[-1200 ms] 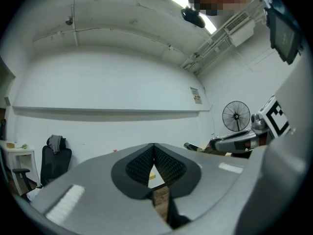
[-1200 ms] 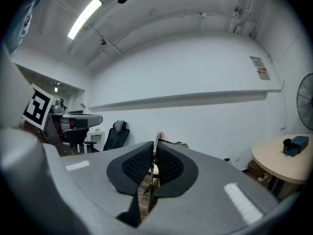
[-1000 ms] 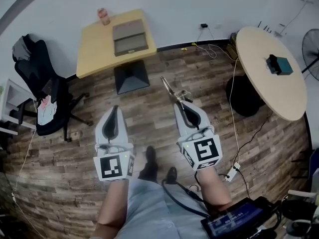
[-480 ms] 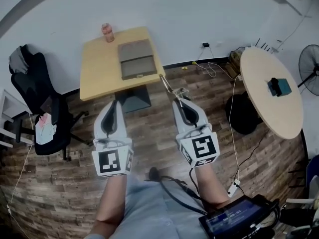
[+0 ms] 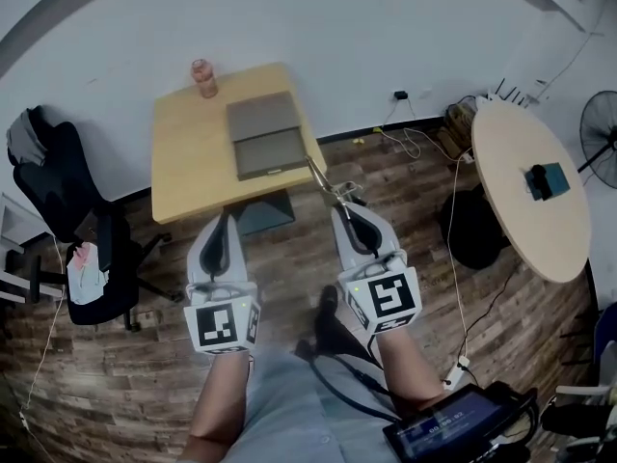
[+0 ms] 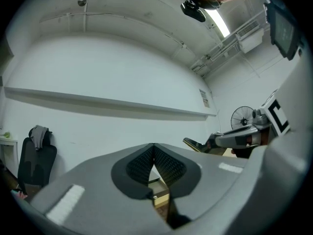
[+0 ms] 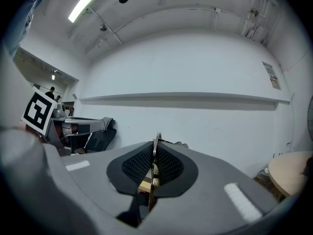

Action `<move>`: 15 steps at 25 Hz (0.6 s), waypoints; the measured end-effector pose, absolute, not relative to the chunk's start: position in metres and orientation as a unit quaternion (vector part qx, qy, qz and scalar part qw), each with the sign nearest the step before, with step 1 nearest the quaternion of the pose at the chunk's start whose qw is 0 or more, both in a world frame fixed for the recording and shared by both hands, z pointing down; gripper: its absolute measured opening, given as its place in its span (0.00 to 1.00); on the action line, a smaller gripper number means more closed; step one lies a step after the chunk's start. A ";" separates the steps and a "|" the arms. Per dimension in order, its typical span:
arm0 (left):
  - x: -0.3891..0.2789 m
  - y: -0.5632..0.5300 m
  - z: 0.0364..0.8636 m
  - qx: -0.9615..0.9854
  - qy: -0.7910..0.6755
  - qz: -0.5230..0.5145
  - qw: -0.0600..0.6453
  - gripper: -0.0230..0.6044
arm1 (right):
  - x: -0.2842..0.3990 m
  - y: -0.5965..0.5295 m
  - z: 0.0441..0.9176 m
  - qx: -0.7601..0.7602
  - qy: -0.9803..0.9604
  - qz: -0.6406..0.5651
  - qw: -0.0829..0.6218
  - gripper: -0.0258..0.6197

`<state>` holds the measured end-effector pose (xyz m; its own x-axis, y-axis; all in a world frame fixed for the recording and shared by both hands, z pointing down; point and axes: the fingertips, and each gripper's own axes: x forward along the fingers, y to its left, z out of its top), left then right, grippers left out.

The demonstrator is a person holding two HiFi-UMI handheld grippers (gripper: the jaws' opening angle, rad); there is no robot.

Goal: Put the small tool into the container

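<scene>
R tongs [image 5: 345, 210] pinch the tool [image 5: 326, 181] tight; its thin metal end sticks out past the tips, pointing far-left. Seen from above, that end is at the bench's [image 5: 183, 162] near right corner, just beside the container [image 5: 265, 133]. L tongs [image 5: 225, 220] pressed together w/ nothing in them, left of the tool.

Grey container [image 5: 267, 135], tan table [image 5: 188, 152], silvery tool [image 5: 321, 175], brown plank floor [image 5: 125, 374], white wall [image 5: 337, 37].
</scene>
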<state>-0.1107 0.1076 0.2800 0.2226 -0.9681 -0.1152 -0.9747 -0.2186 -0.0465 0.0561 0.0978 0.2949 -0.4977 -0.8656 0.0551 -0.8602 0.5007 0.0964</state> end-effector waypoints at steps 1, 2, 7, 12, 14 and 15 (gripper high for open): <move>-0.110 0.098 0.285 -0.780 0.624 0.026 0.051 0.05 | 0.057 0.089 0.299 0.500 -0.864 -0.024 0.049 0.06; -0.109 0.089 0.289 -0.780 0.624 0.023 0.049 0.05 | 0.060 0.079 0.303 0.502 -0.863 -0.019 0.049 0.06; -0.098 0.032 0.305 -0.779 0.626 0.001 0.044 0.05 | 0.074 0.017 0.326 0.503 -0.863 0.008 0.049 0.06; -0.090 -0.035 0.303 -0.771 0.635 -0.015 0.045 0.05 | 0.081 -0.053 0.335 0.491 -0.870 0.026 0.048 0.06; -0.087 -0.059 0.298 -0.767 0.639 -0.020 0.050 0.05 | 0.084 -0.080 0.332 0.485 -0.873 0.029 0.043 0.06; -0.086 -0.071 0.295 -0.765 0.642 -0.021 0.054 0.05 | 0.085 -0.093 0.329 0.482 -0.875 0.027 0.040 0.06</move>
